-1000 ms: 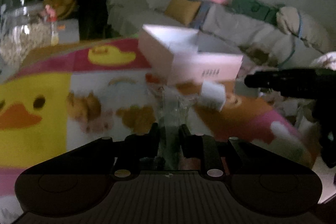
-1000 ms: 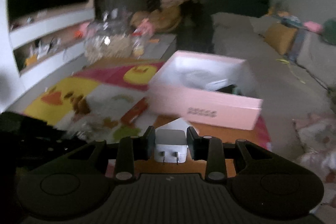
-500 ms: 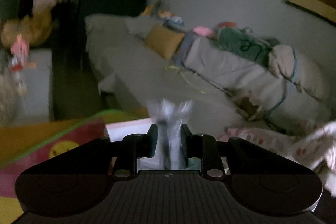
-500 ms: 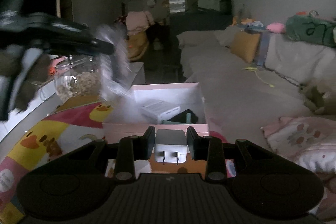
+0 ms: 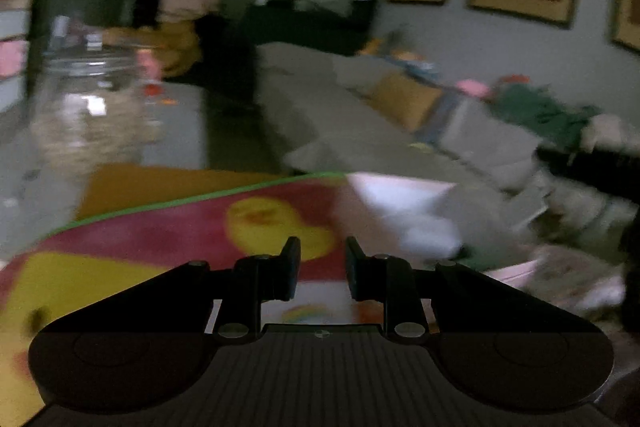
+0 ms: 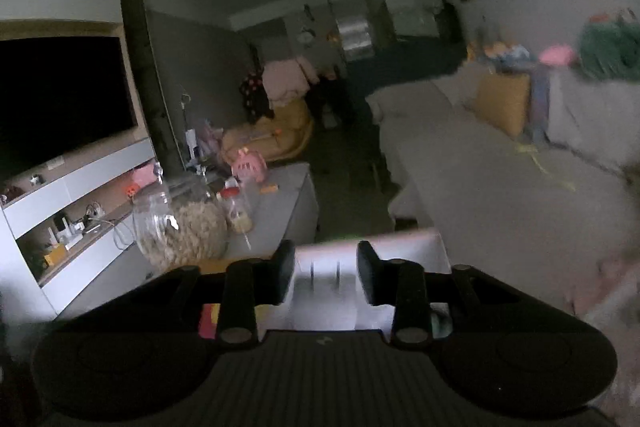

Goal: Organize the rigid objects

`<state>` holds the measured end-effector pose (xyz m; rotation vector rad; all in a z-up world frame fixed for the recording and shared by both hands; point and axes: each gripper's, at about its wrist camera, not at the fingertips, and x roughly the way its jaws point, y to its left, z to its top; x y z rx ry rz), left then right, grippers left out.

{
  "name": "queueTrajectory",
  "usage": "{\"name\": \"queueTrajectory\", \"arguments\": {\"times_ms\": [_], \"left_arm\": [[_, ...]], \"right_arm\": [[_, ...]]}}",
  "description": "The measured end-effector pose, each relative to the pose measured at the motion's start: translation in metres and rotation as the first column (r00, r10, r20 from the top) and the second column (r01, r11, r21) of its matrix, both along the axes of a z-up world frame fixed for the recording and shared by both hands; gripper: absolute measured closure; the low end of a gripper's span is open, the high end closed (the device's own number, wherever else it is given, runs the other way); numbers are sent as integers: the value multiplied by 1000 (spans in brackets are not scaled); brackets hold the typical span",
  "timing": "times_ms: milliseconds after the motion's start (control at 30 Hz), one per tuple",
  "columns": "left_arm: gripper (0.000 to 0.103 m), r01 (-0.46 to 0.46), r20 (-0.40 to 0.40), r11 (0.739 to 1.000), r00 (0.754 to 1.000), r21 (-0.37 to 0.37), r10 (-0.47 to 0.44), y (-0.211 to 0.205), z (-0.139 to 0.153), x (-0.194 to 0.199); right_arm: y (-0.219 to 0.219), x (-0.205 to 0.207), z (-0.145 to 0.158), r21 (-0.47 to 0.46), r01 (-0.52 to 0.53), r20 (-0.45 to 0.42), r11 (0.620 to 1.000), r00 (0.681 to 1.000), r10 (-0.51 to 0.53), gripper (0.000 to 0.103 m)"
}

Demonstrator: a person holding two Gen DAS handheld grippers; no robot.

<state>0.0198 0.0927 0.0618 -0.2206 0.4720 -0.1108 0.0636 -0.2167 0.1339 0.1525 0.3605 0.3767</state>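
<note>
My right gripper (image 6: 325,273) had just been opening — white plug-in charger block (image 6: 324,291) loose between its jaws, dropping toward pink box (image 6: 400,241); left gripper (image 5: 319,269) narrow, empty. Next: fetch another item.

Glass jar (image 6: 180,227) crowds left; pink box (image 5: 400,203) ahead, seemingly open-topped.

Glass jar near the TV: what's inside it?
The glass jar holds pale, lumpy pieces in its lower part; what they are is unclear. The right gripper's body hides its base.
</note>
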Motion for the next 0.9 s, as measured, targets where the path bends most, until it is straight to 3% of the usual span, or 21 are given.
{"name": "queueTrajectory", "arguments": {"times_ms": [33,133,267,367,567,633,900], "left_arm": [[77,-32,-13,999,999,6,32,6,-3,-3],[77,-112,-58,993,992,-40,110,30,-17,-17],[77,-172,-99,977,982,-122,160,53,-36,-28],[77,-173,-104,973,982,-153,158,56,-42,-34],[77,-181,-110,969,980,-166,164,58,-47,-40],[77,-179,-113,969,980,-171,162,60,-50,-46],[77,-158,-114,971,984,-179,139,54,-52,-48]], "right_arm": [[7,1,1,-25,-5,6,1000,1000,5,45],[31,-8,-14,-91,-84,-23,992,996,82,42],[69,-19,-59,-172,-204,-170,964,970,175,42],[95,-15,-87,-212,-235,-262,948,949,177,43],[129,-4,-115,-209,-280,-372,937,909,189,56],[134,-6,-120,-225,-298,-383,927,903,197,75],[117,-46,-113,-236,-352,-366,906,896,253,81]]}}
